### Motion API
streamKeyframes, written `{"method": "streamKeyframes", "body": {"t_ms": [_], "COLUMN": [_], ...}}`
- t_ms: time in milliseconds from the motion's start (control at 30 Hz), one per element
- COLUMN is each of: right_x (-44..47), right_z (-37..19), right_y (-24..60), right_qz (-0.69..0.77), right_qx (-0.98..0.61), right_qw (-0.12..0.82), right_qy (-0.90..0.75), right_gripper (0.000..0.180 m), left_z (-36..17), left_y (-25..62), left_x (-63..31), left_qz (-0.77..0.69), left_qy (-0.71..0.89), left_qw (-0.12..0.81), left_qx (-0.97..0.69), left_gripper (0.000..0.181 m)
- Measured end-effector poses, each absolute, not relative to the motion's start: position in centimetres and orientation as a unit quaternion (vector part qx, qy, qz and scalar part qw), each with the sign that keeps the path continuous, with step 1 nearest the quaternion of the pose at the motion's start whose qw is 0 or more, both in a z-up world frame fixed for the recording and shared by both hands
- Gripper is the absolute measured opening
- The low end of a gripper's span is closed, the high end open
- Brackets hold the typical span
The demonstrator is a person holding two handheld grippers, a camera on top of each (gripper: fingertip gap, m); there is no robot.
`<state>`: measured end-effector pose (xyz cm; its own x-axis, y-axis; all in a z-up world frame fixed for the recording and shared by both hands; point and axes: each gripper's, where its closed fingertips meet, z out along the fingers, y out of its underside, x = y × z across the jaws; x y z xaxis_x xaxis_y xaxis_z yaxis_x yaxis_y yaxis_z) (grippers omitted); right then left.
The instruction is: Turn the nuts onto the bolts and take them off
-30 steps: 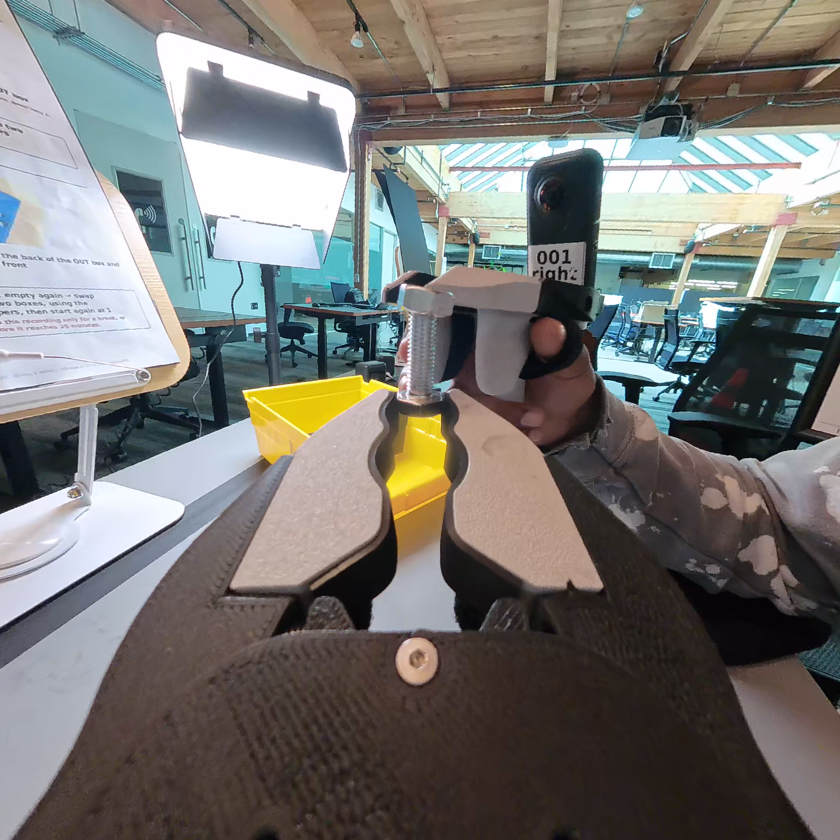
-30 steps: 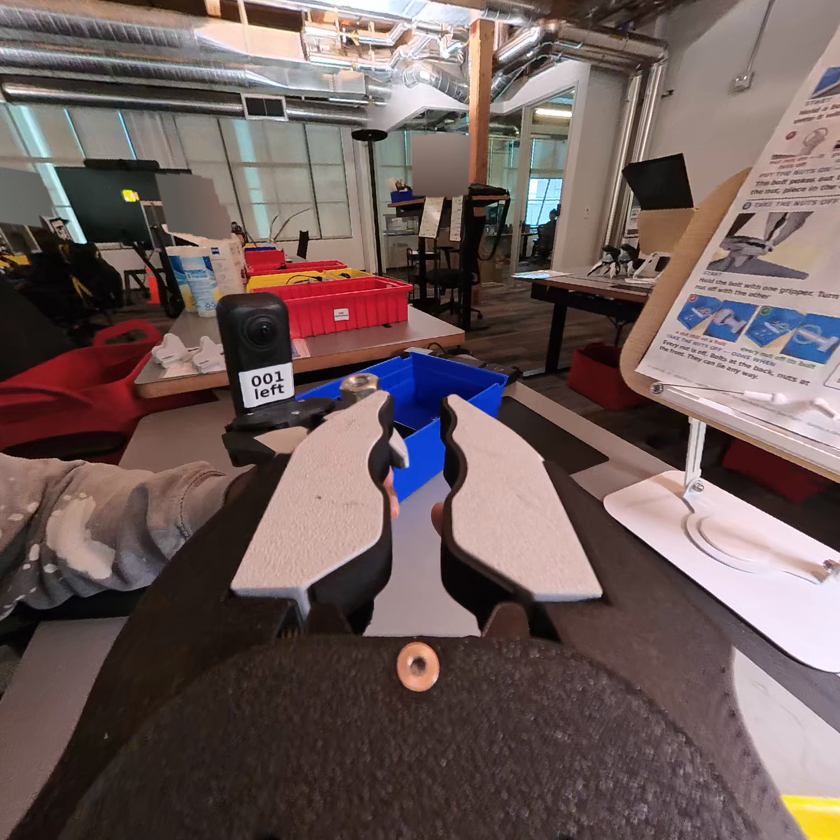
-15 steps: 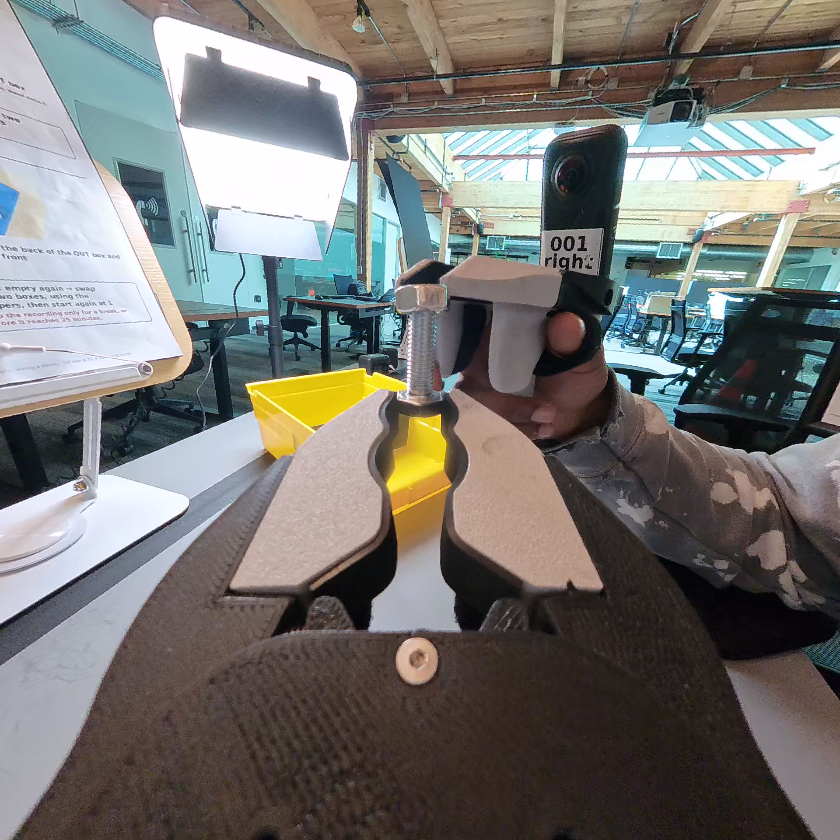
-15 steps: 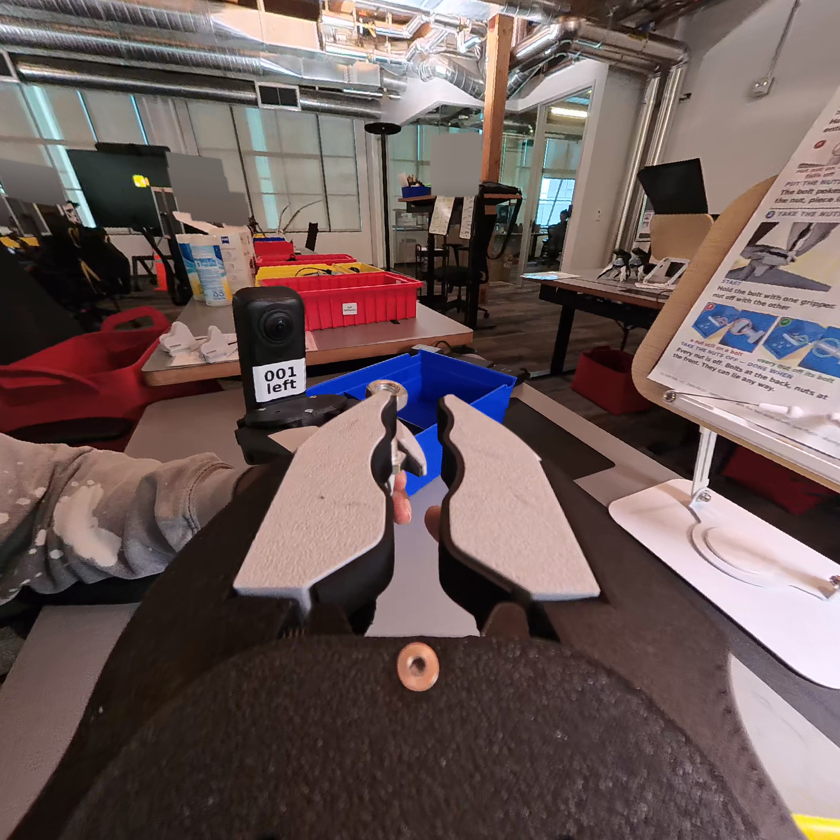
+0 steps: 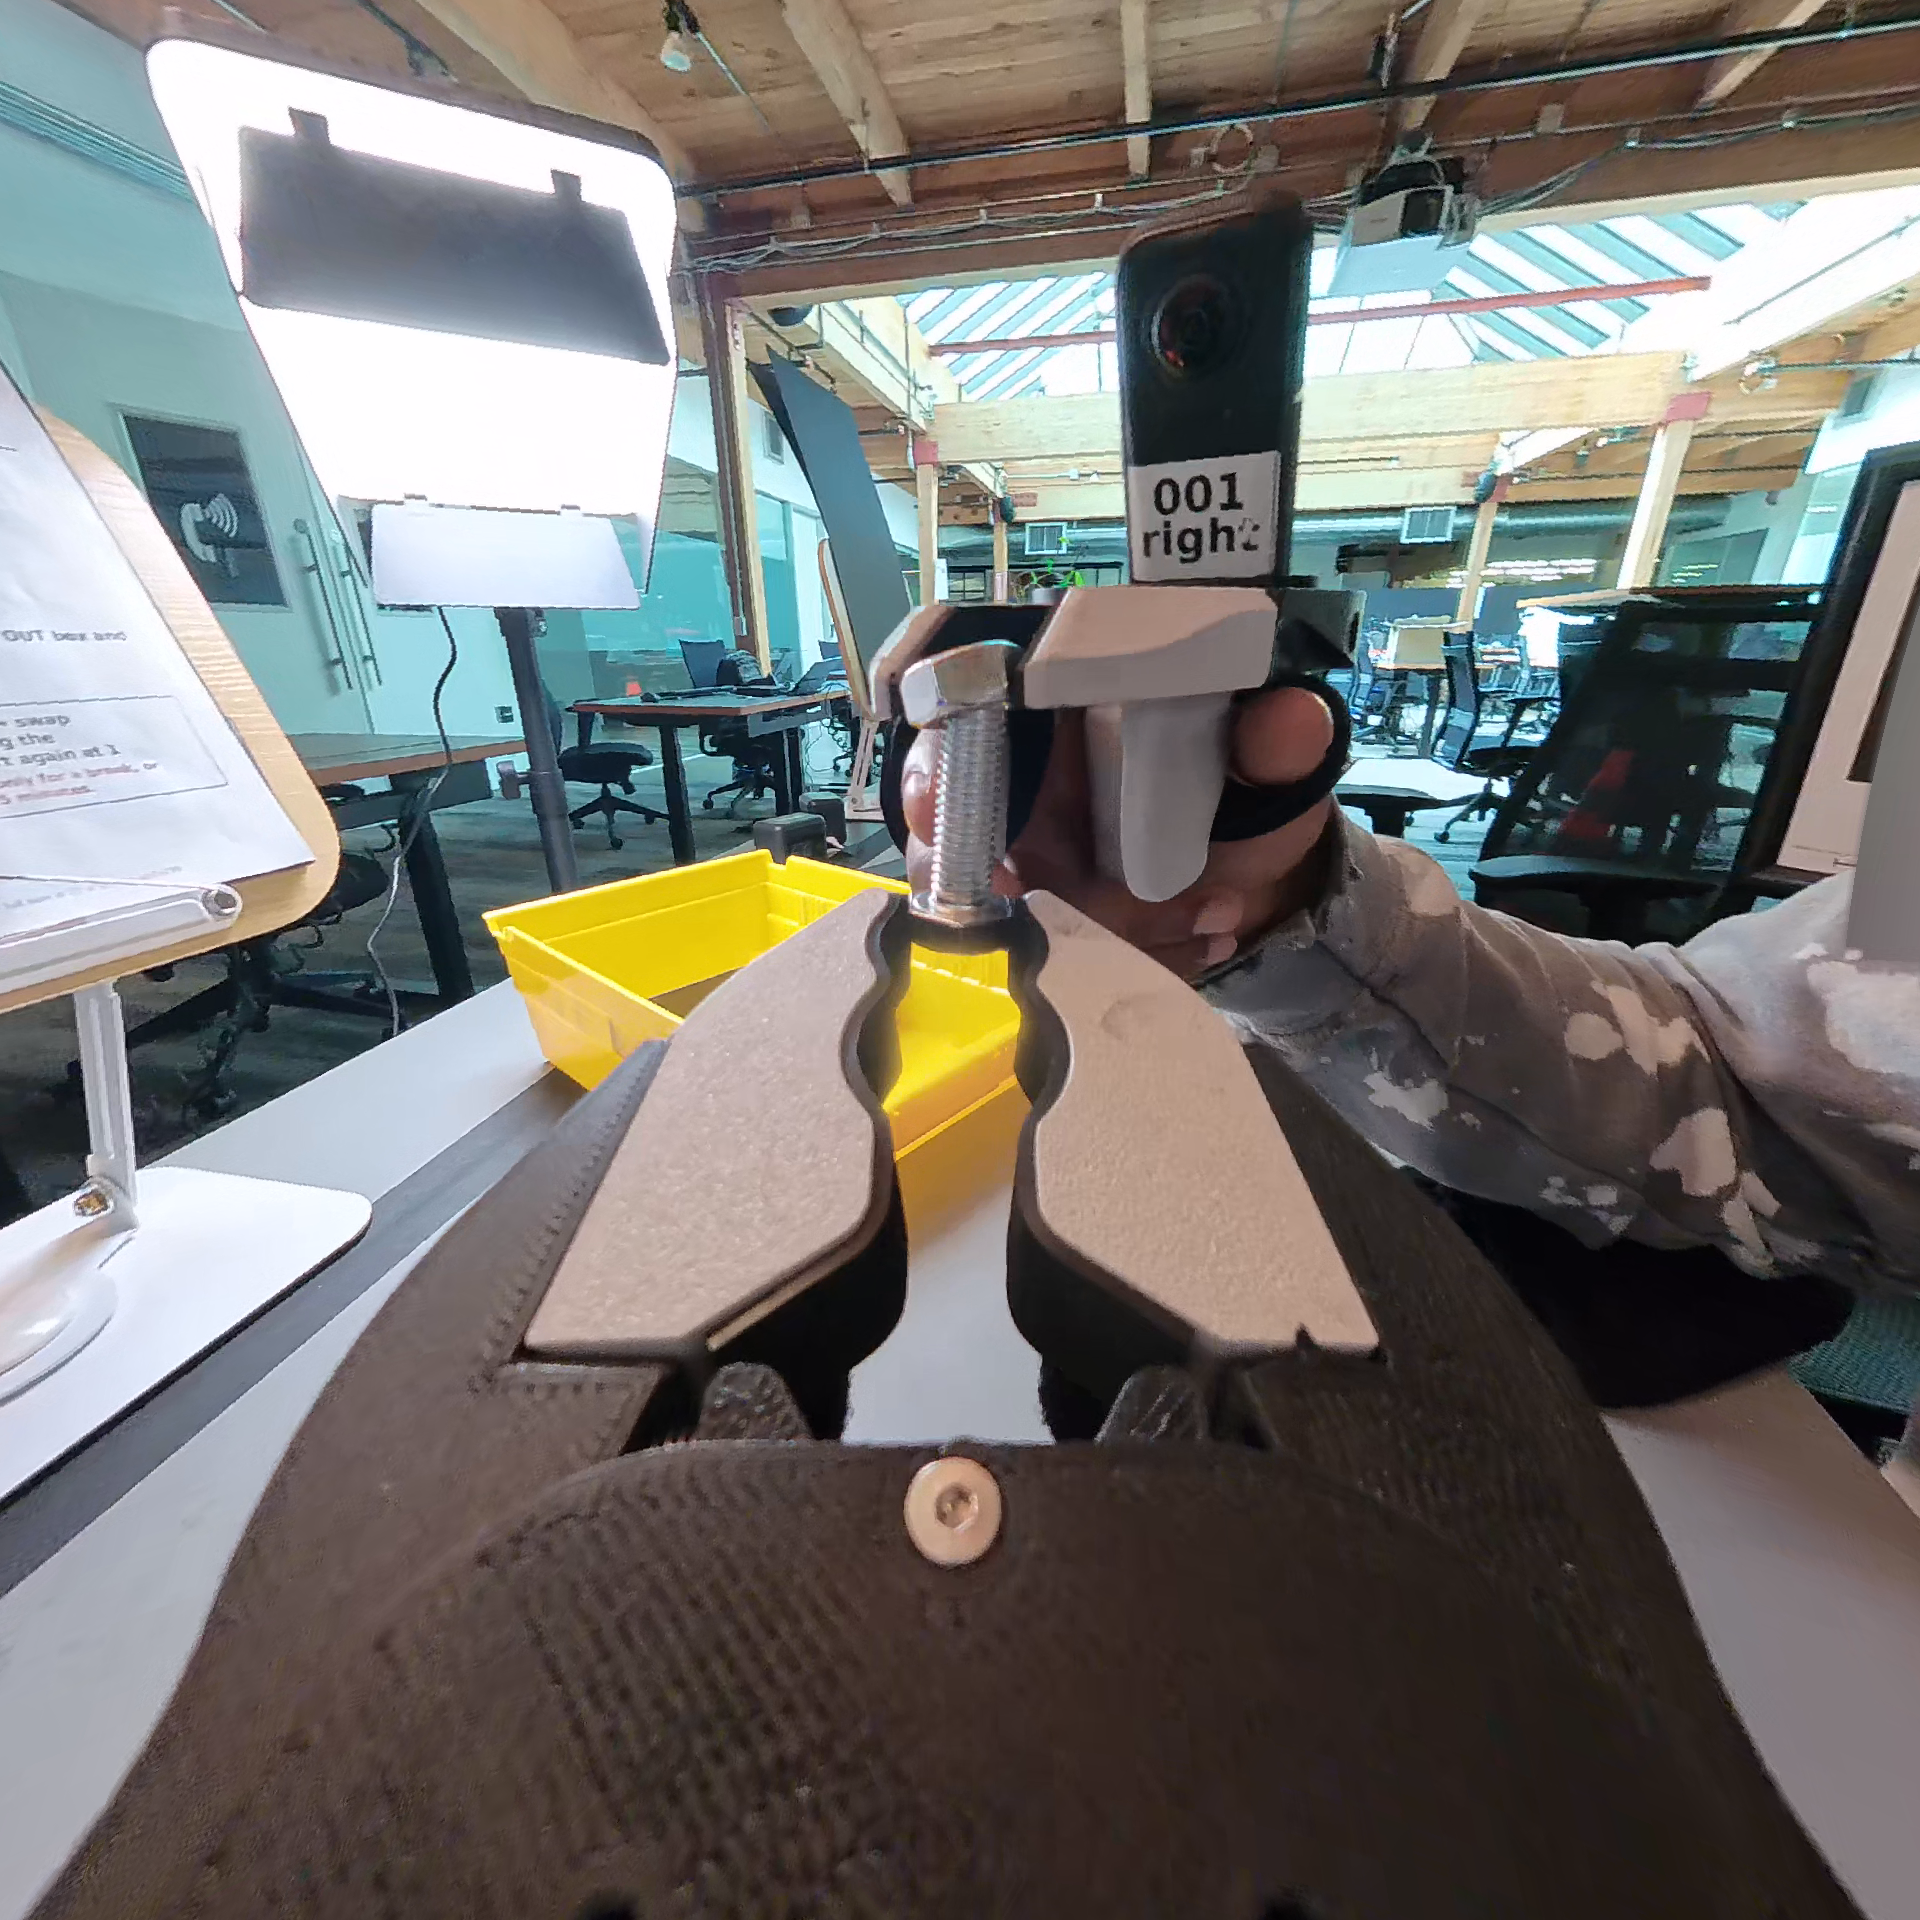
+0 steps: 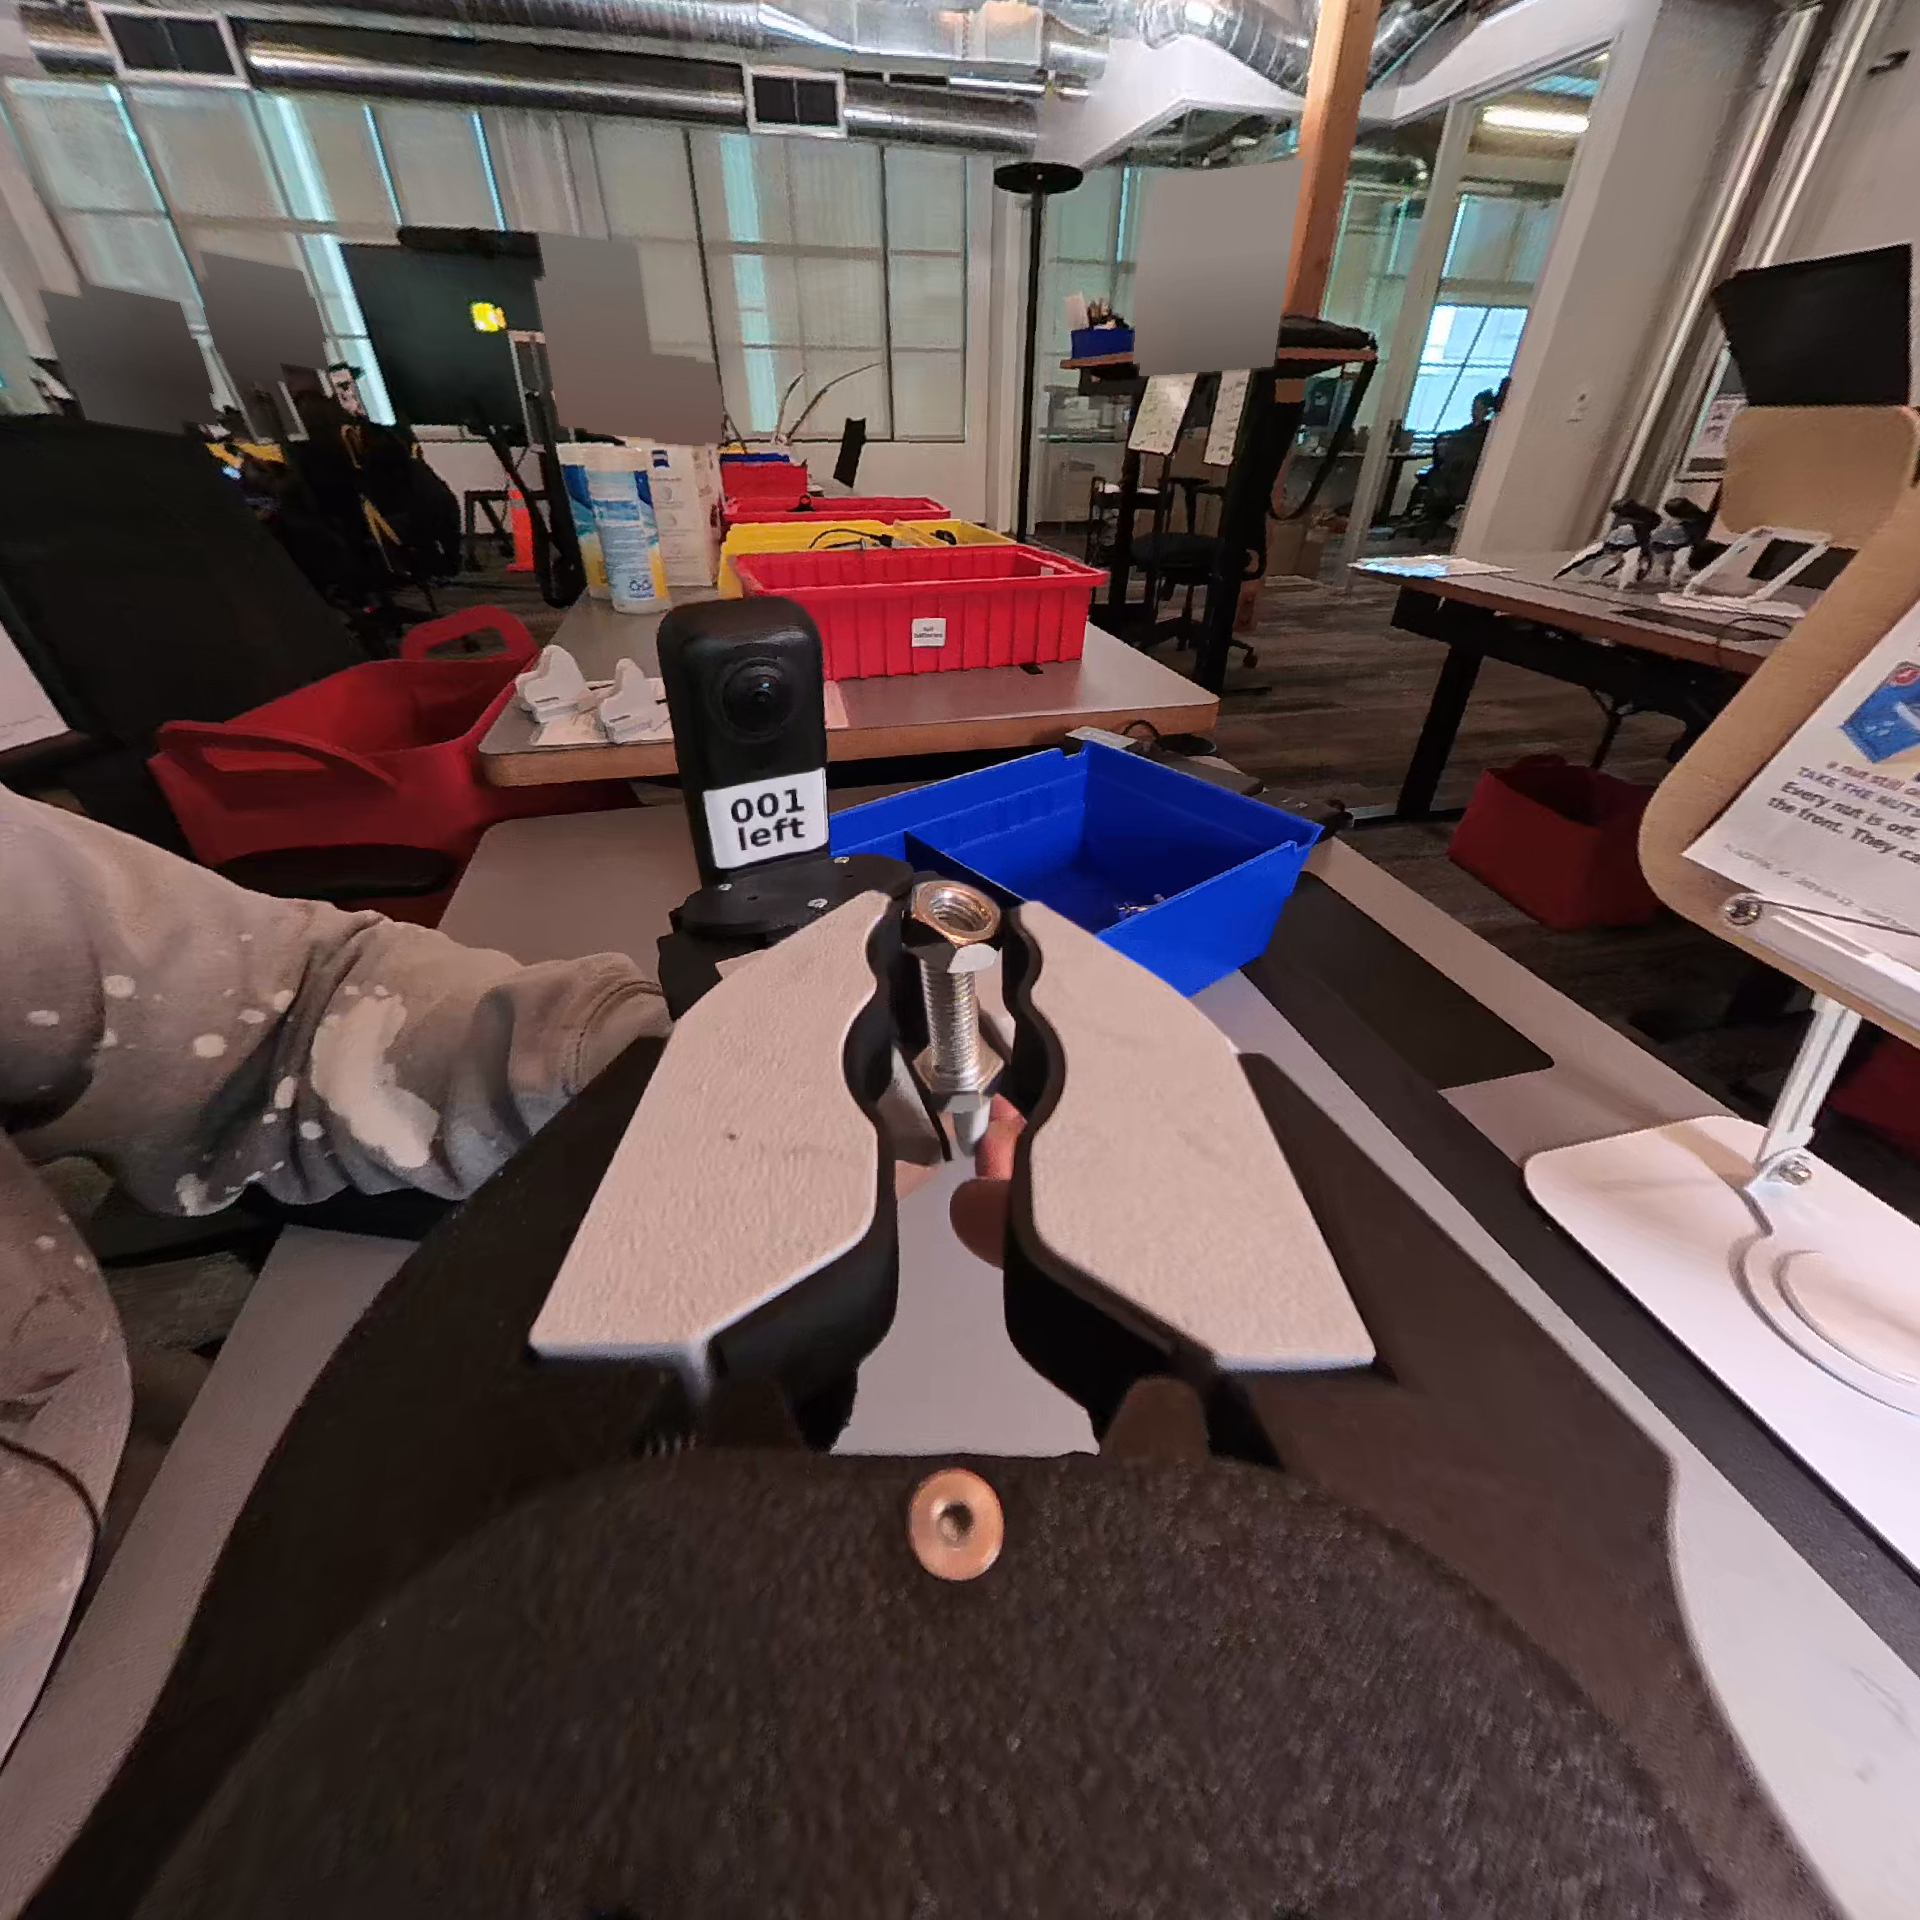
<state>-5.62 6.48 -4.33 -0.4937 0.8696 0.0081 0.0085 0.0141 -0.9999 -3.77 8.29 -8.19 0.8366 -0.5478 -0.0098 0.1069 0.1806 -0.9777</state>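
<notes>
**Bolt held upright between two grippers over the table**

A silver hex-headed steel bolt (image 5: pixel 958 800) stands upright in the air above the grey table (image 5: pixel 312 1132), just near of an open yellow plastic bin (image 5: pixel 623 956); its threaded shank is bright and bare between head and foot. A hexagonal silver metal nut (image 5: pixel 961 916) sits at the bottom end of the threads. The left gripper (image 5: pixel 958 920) is closed on that nut, its grey textured fingertips pressed to either side. The right gripper (image 5: pixel 951 665), farther off and higher, clamps the bolt's head from the right; a hand in a speckled grey sleeve (image 5: pixel 1558 1039) holds it.

In the right wrist view the bolt (image 6: pixel 951 1023) runs toward the camera between the right gripper's (image 6: pixel 954 925) fingers; its top face shows a round hollow; the nut (image 6: pixel 961 1072) lies nearer. A divided blue plastic bin (image 6: pixel 1195 894) sits beyond on the far right.
</notes>
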Motion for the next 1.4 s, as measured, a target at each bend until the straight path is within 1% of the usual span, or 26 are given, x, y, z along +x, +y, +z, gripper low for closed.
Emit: {"method": "streamKeyframes", "body": {"t_ms": [133, 200, 300, 367, 400, 467, 500, 567, 667, 733, 933, 1033, 1100, 1200, 1267, 1333, 1400], "right_x": [-4.4, -3.9, -3.9, -3.8, -3.6, -2.9, -2.6, -2.2, -0.6, 0.4, 1.7, 2.0, 2.0, 1.0, 0.0, -1.1, -2.5], "right_z": [-2.4, -1.4, -2.3, -5.3, -7.6, -12.7, -15.1, -19.6, -24.8, -26.4, -28.2, -28.6, -28.4, -26.5, -23.5, -19.1, -15.0], "right_y": [7.7, 9.9, 16.4, 22.3, 25.3, 30.1, 31.6, 33.4, 35.8, 36.9, 37.9, 38.2, 38.2, 38.0, 37.4, 36.5, 33.4], "right_qz": [0.625, 0.613, 0.514, 0.41, 0.354, 0.255, 0.23, 0.192, 0.09, 0.042, -0.006, -0.025, -0.023, 0.023, 0.071, 0.112, 0.182], "right_qx": [-0.334, -0.347, -0.419, -0.496, -0.537, -0.614, -0.65, -0.715, -0.765, -0.772, -0.775, -0.772, -0.769, -0.761, -0.741, -0.7, -0.64], "right_qw": [0.382, 0.422, 0.511, 0.544, 0.543, 0.517, 0.489, 0.425, 0.364, 0.345, 0.306, 0.3, 0.305, 0.347, 0.393, 0.464, 0.503], "right_qy": [-0.593, -0.571, -0.547, -0.539, -0.539, -0.538, -0.535, -0.521, -0.524, -0.533, -0.553, -0.559, -0.561, -0.548, -0.539, -0.531, -0.552], "right_gripper": [0.018, 0.018, 0.018, 0.018, 0.018, 0.018, 0.018, 0.018, 0.018, 0.018, 0.018, 0.021, 0.026, 0.029, 0.03, 0.027, 0.026], "left_z": [-8.1, -7.9, -7.8, -7.7, -7.7, -7.9, -7.9, -8.1, -8.4, -8.6, -8.9, -9.1, -9.1, -9.1, -9.1, -9.0, -9.3], "left_y": [7.4, 6.8, 6.1, 5.7, 5.4, 5.0, 4.9, 4.5, 4.1, 3.7, 2.8, 2.9, 2.9, 2.9, 2.7, 2.3, 2.1], "left_x": [-3.1, -2.9, -2.6, -2.1, -1.8, -1.2, -0.9, -0.3, 0.4, 0.8, 1.3, 1.1, 0.9, 0.8, 0.9, 1.2, 1.6], "left_qz": [-0.243, -0.267, -0.277, -0.279, -0.283, -0.291, -0.295, -0.31, -0.334, -0.36, -0.435, -0.45, -0.463, -0.471, -0.479, -0.494, -0.499], "left_qy": [0.216, 0.23, 0.252, 0.269, 0.279, 0.297, 0.304, 0.318, 0.331, 0.34, 0.342, 0.334, 0.327, 0.324, 0.328, 0.334, 0.342], "left_qw": [0.749, 0.749, 0.752, 0.752, 0.751, 0.745, 0.742, 0.732, 0.717, 0.7, 0.659, 0.652, 0.649, 0.646, 0.638, 0.624, 0.61], "left_qx": [-0.577, -0.561, -0.542, -0.532, -0.528, -0.522, -0.519, -0.517, -0.515, -0.514, -0.509, -0.51, -0.507, -0.506, -0.506, -0.504, -0.512], "left_gripper": [0.019, 0.019, 0.019, 0.019, 0.019, 0.019, 0.019, 0.019, 0.019, 0.019, 0.019, 0.019, 0.019, 0.019, 0.019, 0.019, 0.019]}}
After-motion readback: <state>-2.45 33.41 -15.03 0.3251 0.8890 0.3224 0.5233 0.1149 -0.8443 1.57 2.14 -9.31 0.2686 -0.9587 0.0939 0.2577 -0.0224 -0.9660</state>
